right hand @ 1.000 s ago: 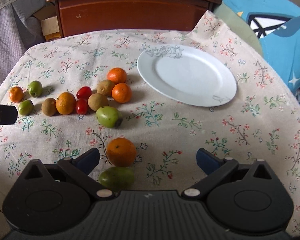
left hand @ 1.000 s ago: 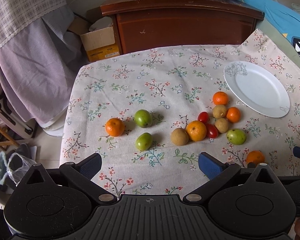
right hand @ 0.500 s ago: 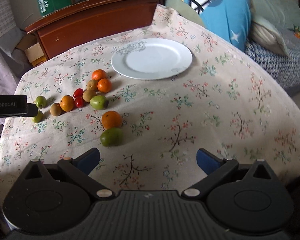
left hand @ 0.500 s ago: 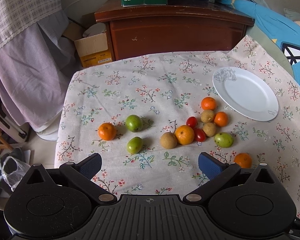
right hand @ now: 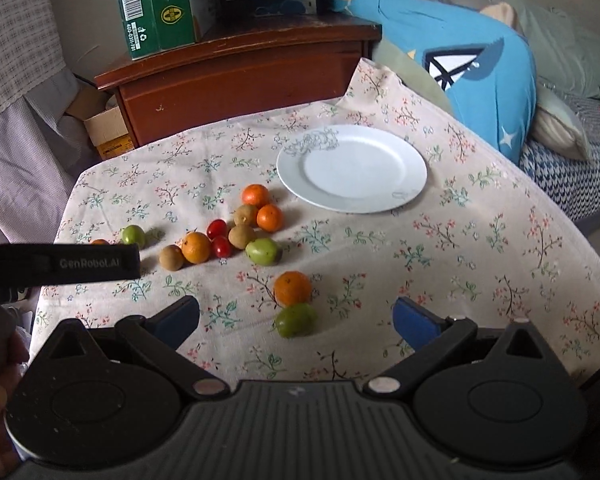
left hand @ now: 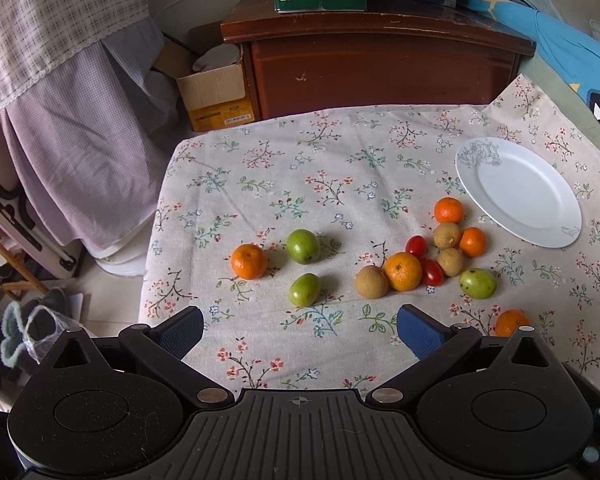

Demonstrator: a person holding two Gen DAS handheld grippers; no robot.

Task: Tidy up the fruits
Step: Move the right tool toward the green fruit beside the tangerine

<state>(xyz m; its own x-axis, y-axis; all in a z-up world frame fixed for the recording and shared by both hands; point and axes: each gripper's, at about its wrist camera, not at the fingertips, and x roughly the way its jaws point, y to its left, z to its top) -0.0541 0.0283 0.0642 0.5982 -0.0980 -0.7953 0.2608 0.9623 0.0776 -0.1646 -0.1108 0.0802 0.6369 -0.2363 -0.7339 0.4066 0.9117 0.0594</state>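
Both tools have drawn nearer the fruit than half a second ago, the spread filling more of each view. The left tool (left hand: 300, 330) hangs over the near edge of the floral-clothed counter (left hand: 340, 152), its blue fingers spread wide with nothing between them. The right tool (right hand: 296, 318) is likewise agape and empty.

In the left wrist view, an orange (left hand: 249, 261) and two green fruits (left hand: 303, 245) (left hand: 304, 289) lie at 10 o'clock of the main cluster, well apart from it. That cluster, near the counter's middle, gathers a large orange (left hand: 403, 271) touching a brown fruit (left hand: 371, 281), two red tomatoes (left hand: 415, 245), and further oranges and brown fruits beside them. A white plate (left hand: 540, 216) sits bare at 2 o'clock of the cluster, just beside its farthest orange (left hand: 448, 210).

In the right wrist view, a lone orange (right hand: 292, 288) touches a green fruit (right hand: 296, 320) lying between the right tool's fingers, at 5 o'clock of the cluster. A wooden cabinet (right hand: 240, 80) carrying a green carton (right hand: 160, 8) stands beyond the counter.
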